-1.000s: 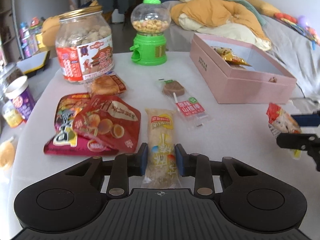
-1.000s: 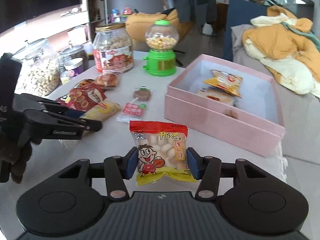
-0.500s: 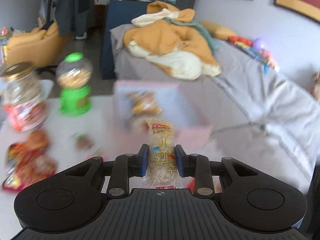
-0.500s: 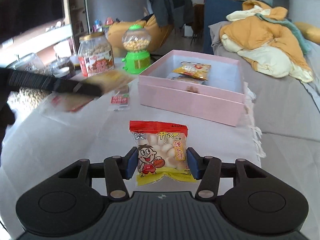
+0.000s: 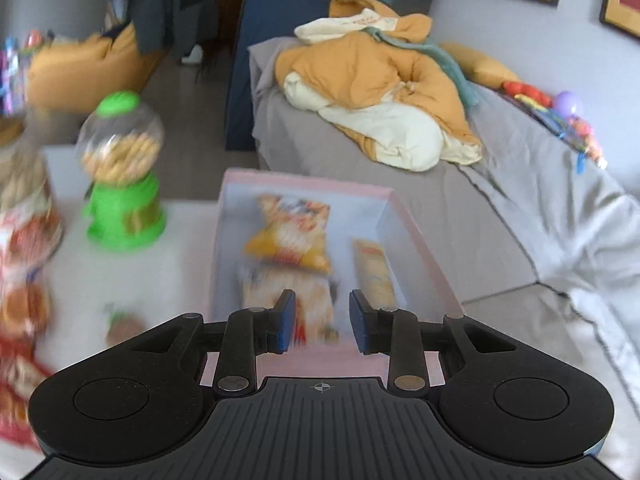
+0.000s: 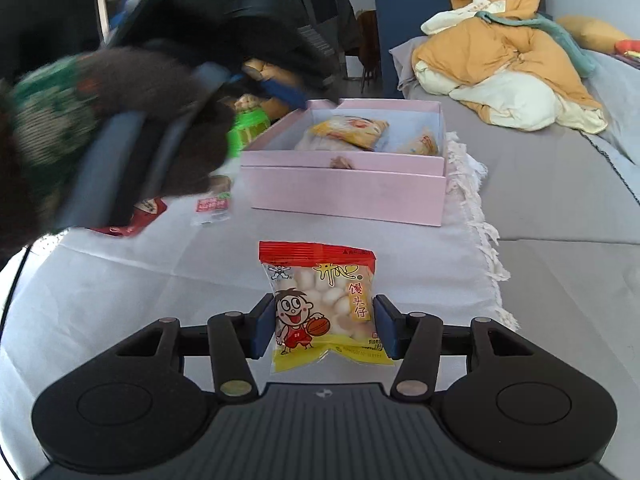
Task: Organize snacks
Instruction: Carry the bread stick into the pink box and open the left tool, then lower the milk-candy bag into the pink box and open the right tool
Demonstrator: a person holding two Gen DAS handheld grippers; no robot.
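**One bag held, one gripper empty over the box**

The right gripper (image 6: 324, 328) is clamped on a small bag (image 6: 324, 304). The bag has a red top, a cartoon boy and white puffs inside. It stands upright between the jaws, with one blue pad pressed on each side. Its top pokes out past the jaw tips. Under it is the white cloth (image 6: 160, 288) of the table.

Straight ahead of these jaws, well apart from them, sits the pink box (image 6: 344, 196). It is open.

The left gripper (image 5: 322, 320) hangs over the near end of that box. Its jaws stand a little apart and nothing is between them. Past the jaw tips, down in the box, lies a yellow packet (image 5: 292, 236). A long packet (image 5: 374, 276) lies to the right of it, by the box wall. This view is blurred.

To the left of the left jaws, outside the box, stands a green candy machine (image 5: 124, 204).

In the right view, a hand (image 6: 168, 128) in a dark glove shows up and to the left of the jaws, blurred. Below it on the cloth lie a red packet (image 6: 136, 220) and a small clear one (image 6: 212, 206).
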